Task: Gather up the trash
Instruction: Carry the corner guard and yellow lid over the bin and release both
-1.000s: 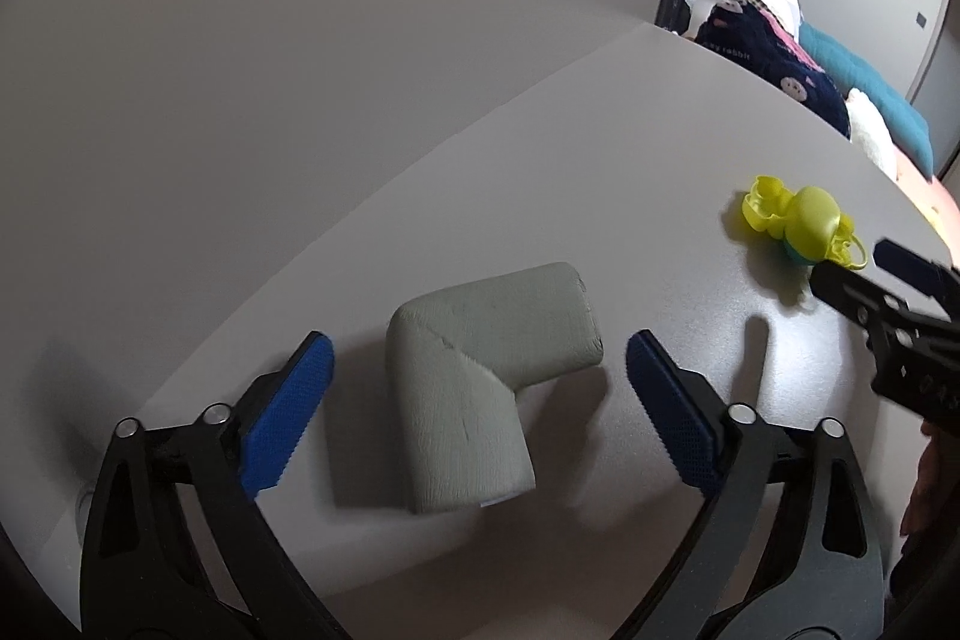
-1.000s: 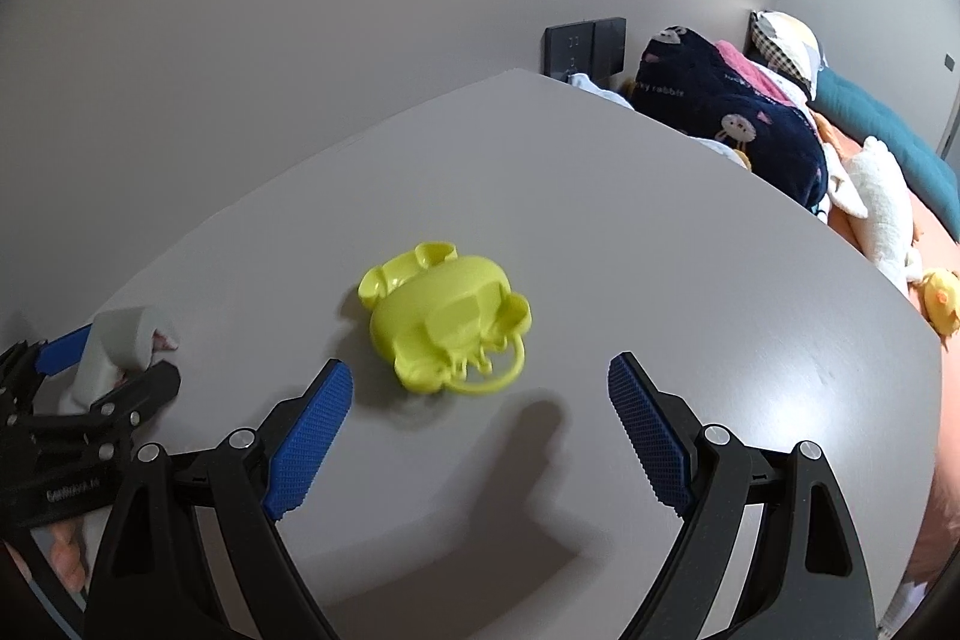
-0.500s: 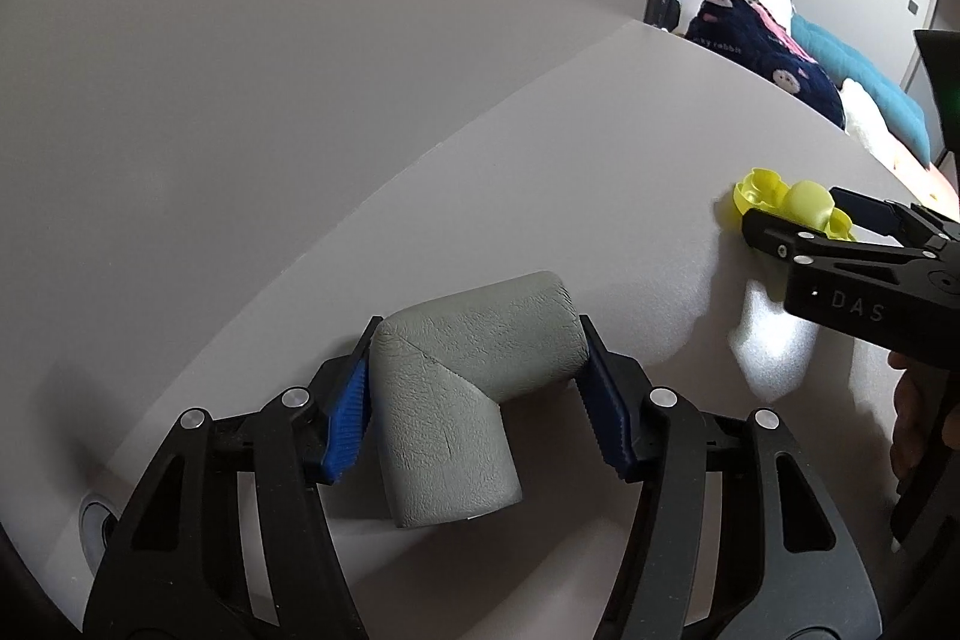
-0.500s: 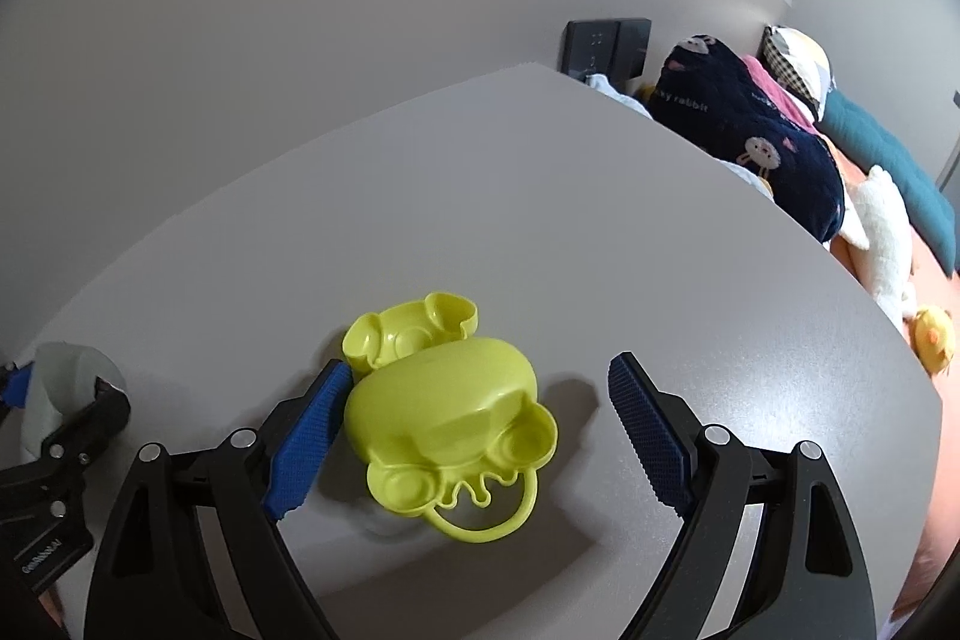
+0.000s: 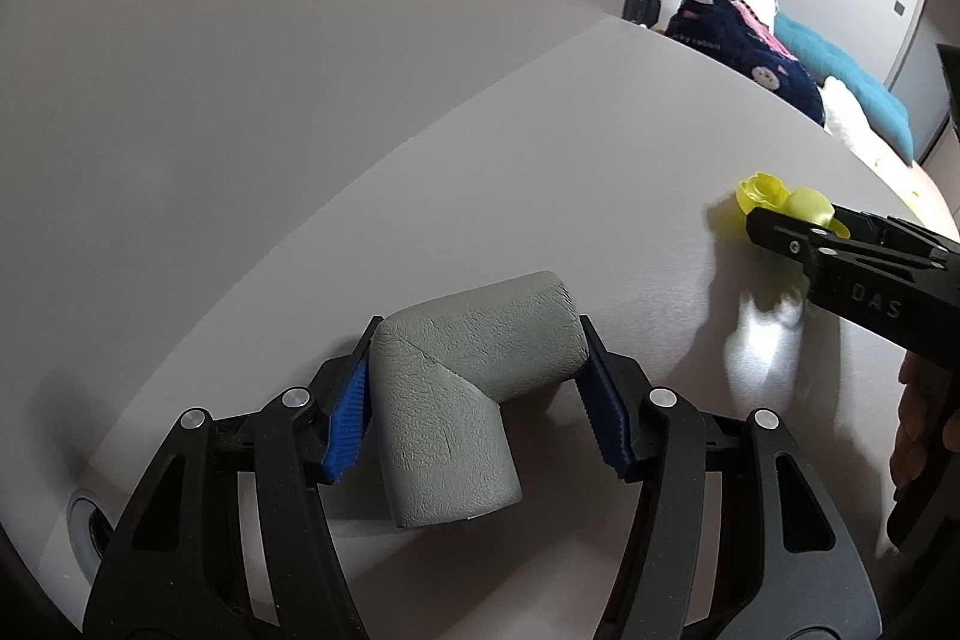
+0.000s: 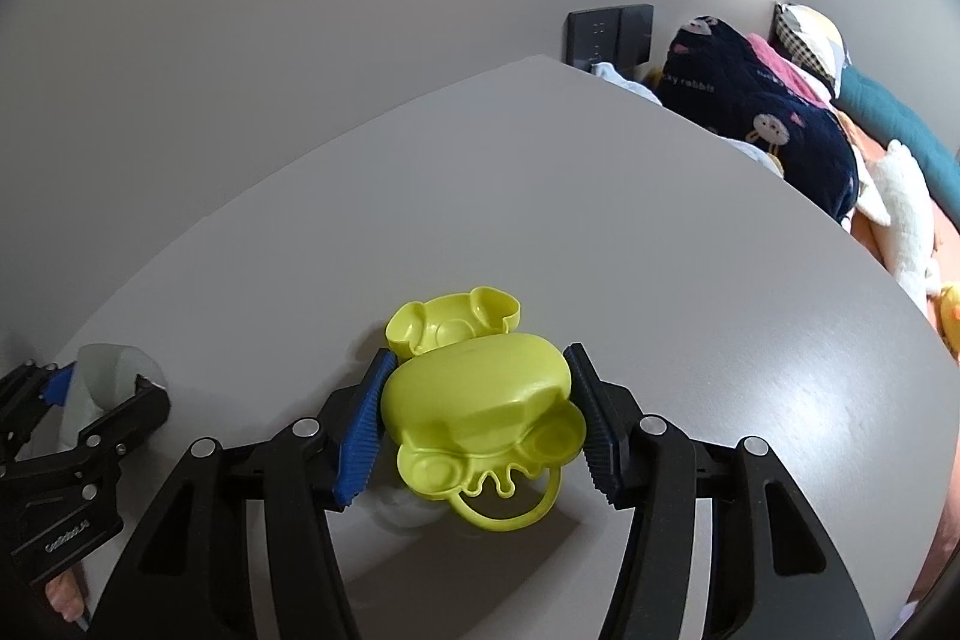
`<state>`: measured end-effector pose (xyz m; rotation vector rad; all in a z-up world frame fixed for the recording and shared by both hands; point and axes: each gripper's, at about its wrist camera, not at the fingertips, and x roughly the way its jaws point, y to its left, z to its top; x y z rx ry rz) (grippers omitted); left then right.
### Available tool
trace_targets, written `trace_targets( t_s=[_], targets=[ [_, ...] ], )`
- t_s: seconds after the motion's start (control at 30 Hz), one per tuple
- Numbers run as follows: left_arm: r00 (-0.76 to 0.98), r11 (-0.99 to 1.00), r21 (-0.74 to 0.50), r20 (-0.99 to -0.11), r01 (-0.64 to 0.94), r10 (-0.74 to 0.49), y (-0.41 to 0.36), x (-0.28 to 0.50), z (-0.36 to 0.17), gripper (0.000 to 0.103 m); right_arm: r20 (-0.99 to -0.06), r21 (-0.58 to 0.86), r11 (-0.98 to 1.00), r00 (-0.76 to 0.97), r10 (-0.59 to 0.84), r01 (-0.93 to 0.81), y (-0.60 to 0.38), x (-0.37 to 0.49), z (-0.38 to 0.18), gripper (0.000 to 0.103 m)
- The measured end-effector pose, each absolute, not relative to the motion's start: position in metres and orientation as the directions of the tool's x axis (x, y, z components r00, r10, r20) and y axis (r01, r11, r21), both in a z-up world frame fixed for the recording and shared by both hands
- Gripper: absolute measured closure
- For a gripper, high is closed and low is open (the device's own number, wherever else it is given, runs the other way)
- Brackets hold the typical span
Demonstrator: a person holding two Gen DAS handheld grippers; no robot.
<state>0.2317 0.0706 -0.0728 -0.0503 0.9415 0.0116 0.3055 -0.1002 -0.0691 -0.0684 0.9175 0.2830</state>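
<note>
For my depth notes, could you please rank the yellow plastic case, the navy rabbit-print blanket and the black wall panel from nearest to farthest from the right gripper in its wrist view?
1. Yellow plastic case, between the right gripper pads.
2. Navy rabbit-print blanket, beyond the table's far right edge.
3. Black wall panel, on the back wall behind it.

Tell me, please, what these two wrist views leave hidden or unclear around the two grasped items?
- Underside of the grey foam elbow piece, left wrist view: hidden by its own body, so whether it is off the table is unclear.
- Yellow toy case, left wrist view: mostly covered by the right tongs.
- Inside of the case, right wrist view: the lid covers it.
- Round fitting, left wrist view: cut off by the left tongs and the lens edge.
</note>
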Motion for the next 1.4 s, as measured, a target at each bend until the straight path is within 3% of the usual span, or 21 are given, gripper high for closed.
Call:
trace_targets(
  t_s=[1.4],
  targets=[
    [0.662, 0.993, 0.007, -0.745, 0.121, -0.076, -0.044, 0.163, -0.015, 0.044, -0.75, 0.12, 0.959, 0.609, 0.258, -0.258, -0.195, 0.175, -0.009, 0.045]
  ],
)
